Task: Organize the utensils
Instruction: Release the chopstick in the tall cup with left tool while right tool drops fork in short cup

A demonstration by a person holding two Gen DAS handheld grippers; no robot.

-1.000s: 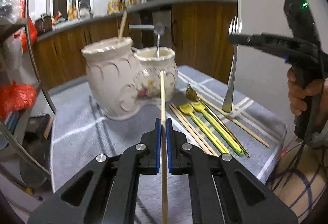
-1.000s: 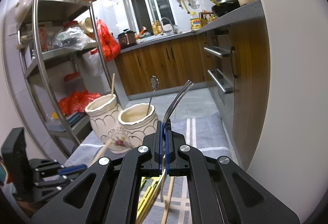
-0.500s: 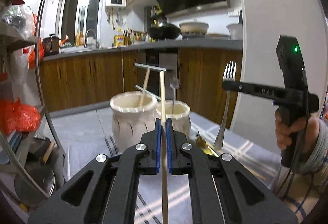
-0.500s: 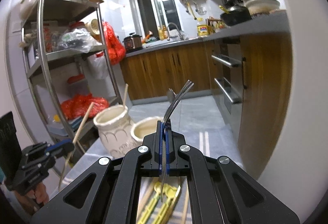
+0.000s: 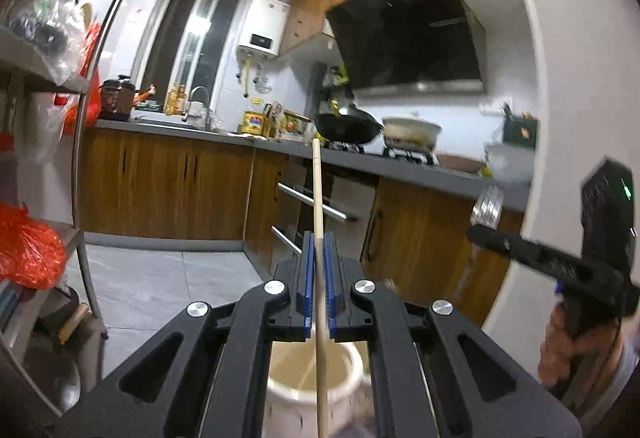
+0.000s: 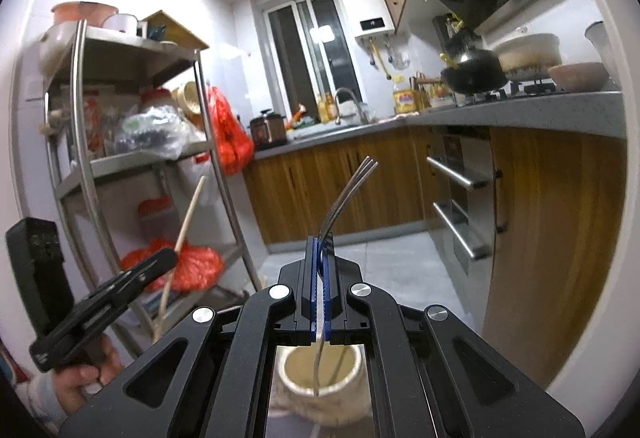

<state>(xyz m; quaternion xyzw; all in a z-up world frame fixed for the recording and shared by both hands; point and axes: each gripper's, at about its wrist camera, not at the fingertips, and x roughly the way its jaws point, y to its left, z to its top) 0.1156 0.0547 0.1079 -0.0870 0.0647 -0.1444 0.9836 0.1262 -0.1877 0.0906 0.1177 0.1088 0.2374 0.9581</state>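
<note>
My left gripper (image 5: 317, 250) is shut on a wooden chopstick (image 5: 318, 197) held upright; its lower end hangs over the mouth of a white ceramic holder (image 5: 352, 366) that holds another chopstick. My right gripper (image 6: 319, 258) is shut on a metal fork (image 6: 348, 189), tines up, its handle end hanging over the mouth of a second ceramic holder (image 6: 356, 390). The right gripper (image 5: 480, 234) with the fork shows at the right of the left wrist view. The left gripper (image 6: 170, 258) with the chopstick (image 6: 188, 217) shows at the left of the right wrist view.
A metal shelf rack (image 6: 84, 157) with bags stands to the left. Wooden kitchen cabinets (image 6: 360, 189) and a counter with pots (image 5: 412, 133) run along the back and right. A white wall (image 5: 560, 77) is close on the right.
Both grippers have risen and tilted upward, so the table and loose utensils have dropped out of view. The chopstick and fork now hang over the holder mouths.
</note>
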